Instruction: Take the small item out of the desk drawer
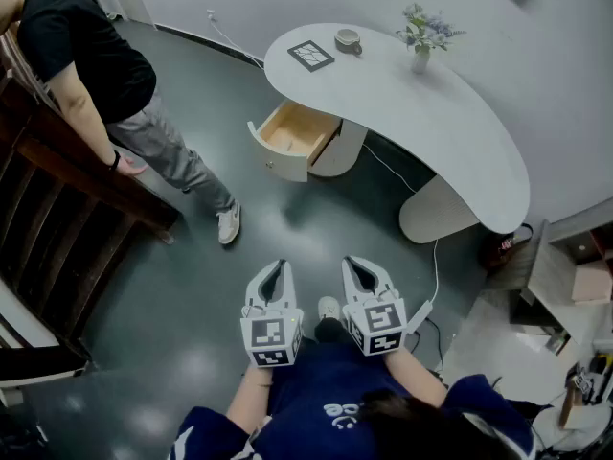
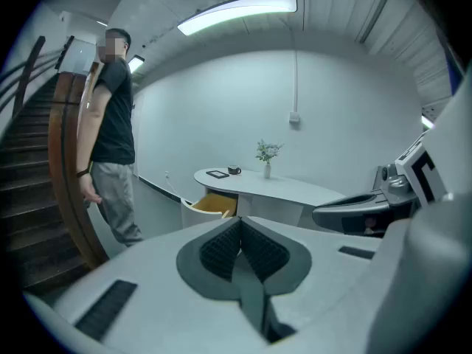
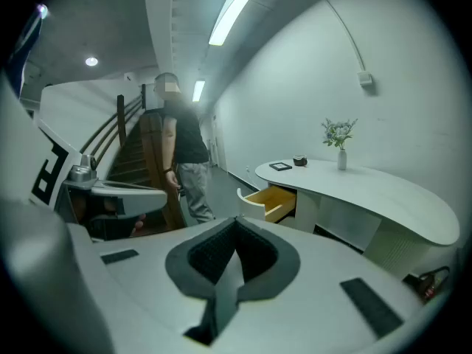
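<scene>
I cannot pick out the small item in any view. The desk drawer [image 1: 295,132] stands pulled open at the near-left end of the curved white desk [image 1: 460,132]. What shows of its inside is pale wood, and its rear is hidden under the desk top. From both gripper views the drawer is small and far off, seen only as a yellow-wood box with a white front.

On the desk top sit a dark picture frame [image 1: 310,55], a cup [image 1: 348,40] just beside it, and a white vase of flowers [image 1: 422,36] further right.

Both grippers hang close to my operator's body, well apart from the desk, over the dark floor [image 1: 287,228]. The left gripper [image 1: 278,268] has its jaws pressed together with nothing between them, and so does the right gripper [image 1: 352,266].

A person in a black T-shirt [image 1: 86,46] stands at left by a wooden stair rail [image 1: 86,175], partly cut off by the frame edge.
</scene>
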`<control>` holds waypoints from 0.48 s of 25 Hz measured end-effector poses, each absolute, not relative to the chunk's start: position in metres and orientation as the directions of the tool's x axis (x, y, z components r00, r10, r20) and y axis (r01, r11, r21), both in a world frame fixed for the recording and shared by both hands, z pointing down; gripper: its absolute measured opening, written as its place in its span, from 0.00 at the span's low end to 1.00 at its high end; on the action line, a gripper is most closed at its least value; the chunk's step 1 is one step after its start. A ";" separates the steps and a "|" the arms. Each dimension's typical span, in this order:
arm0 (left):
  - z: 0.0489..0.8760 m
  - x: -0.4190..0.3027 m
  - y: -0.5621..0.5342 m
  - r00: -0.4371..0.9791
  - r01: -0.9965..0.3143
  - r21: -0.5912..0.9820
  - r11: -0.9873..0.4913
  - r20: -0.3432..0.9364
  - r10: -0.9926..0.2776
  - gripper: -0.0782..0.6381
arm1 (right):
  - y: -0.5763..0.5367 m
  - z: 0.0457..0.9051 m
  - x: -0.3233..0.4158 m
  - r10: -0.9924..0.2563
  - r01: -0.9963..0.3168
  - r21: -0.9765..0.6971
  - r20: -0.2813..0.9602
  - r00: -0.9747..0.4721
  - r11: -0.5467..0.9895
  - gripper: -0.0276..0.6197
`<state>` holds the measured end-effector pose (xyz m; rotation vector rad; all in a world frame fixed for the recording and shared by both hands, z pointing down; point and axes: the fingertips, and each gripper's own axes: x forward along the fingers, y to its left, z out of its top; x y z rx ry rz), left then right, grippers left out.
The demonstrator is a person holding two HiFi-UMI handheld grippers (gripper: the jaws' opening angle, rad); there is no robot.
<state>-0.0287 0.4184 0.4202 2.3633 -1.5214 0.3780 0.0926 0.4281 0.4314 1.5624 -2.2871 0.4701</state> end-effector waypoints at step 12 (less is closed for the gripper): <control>0.412 0.000 0.416 0.357 -0.933 0.084 -0.351 0.359 -0.862 0.11 | 0.413 0.432 0.121 -0.821 -0.923 -0.126 0.425 -0.381 0.364 0.05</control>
